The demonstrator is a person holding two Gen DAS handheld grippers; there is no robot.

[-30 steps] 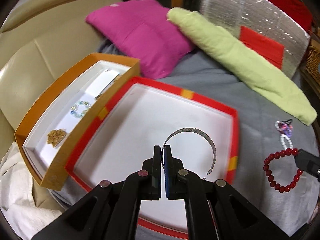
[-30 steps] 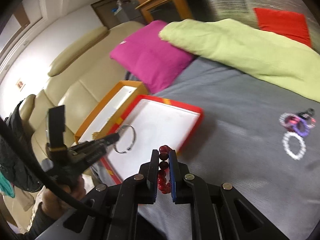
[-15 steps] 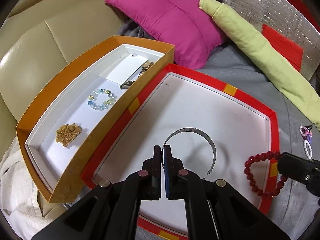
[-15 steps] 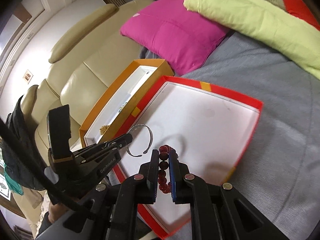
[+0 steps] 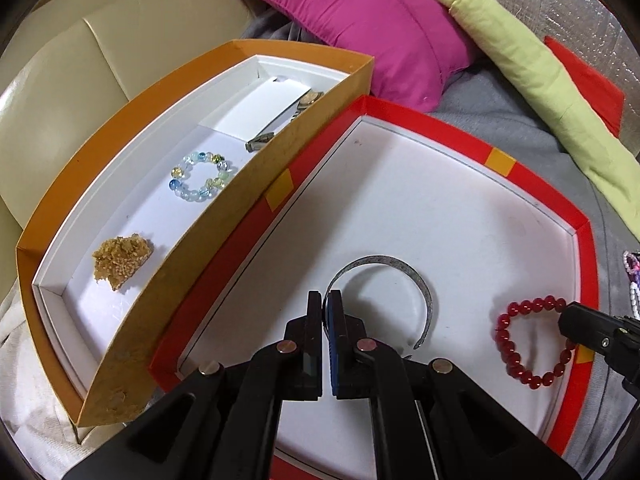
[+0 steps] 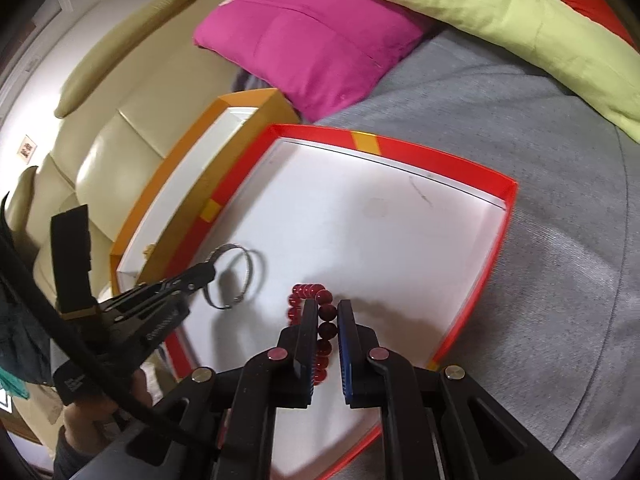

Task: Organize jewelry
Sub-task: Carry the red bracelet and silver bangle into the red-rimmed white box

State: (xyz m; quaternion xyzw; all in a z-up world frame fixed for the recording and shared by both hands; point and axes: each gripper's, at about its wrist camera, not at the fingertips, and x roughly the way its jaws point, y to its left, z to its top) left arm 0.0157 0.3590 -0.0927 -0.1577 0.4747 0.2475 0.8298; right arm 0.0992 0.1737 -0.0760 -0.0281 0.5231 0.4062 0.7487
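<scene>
Nearest to us, our left gripper [image 5: 327, 300] has its jaws pressed tight on one end of the open silver metal cuff bangle [image 5: 394, 280], which hangs low over the white floor of the red-rimmed flat cardboard box [image 5: 500, 160]. A second ago this gripper was further back from the box; now it is well inside the rim, so the bangle looks ready to be set down.

Beside it, our right gripper [image 6: 327, 312] has changed more. Half a second ago its jaws were clamped on the dark red round-bead bracelet [image 5: 528, 344]; now they stand a little apart, with the beads lying loose between them. In the left wrist view the bracelet rests on the box floor near the right rim, so we judge it has just been released there. That is one piece delivered, and the right gripper should be free to fetch another.

Further left, touching the red box, is the orange cardboard box [image 5: 120, 92] with a white lining. It holds a crumpled gold chain cluster [image 5: 122, 254], a pale blue and yellow glass-bead bracelet [image 5: 200, 176] and, at the far end, a white card [image 5: 260, 112] over what looks like a metal watch strap.

On the grey blanket [image 6: 540, 120] at the right edge, purple and white bead pieces [image 5: 632, 276] are still unsorted. Beyond lie a magenta cushion [image 6: 312, 32] and a lime green bolster [image 6: 500, 4].
</scene>
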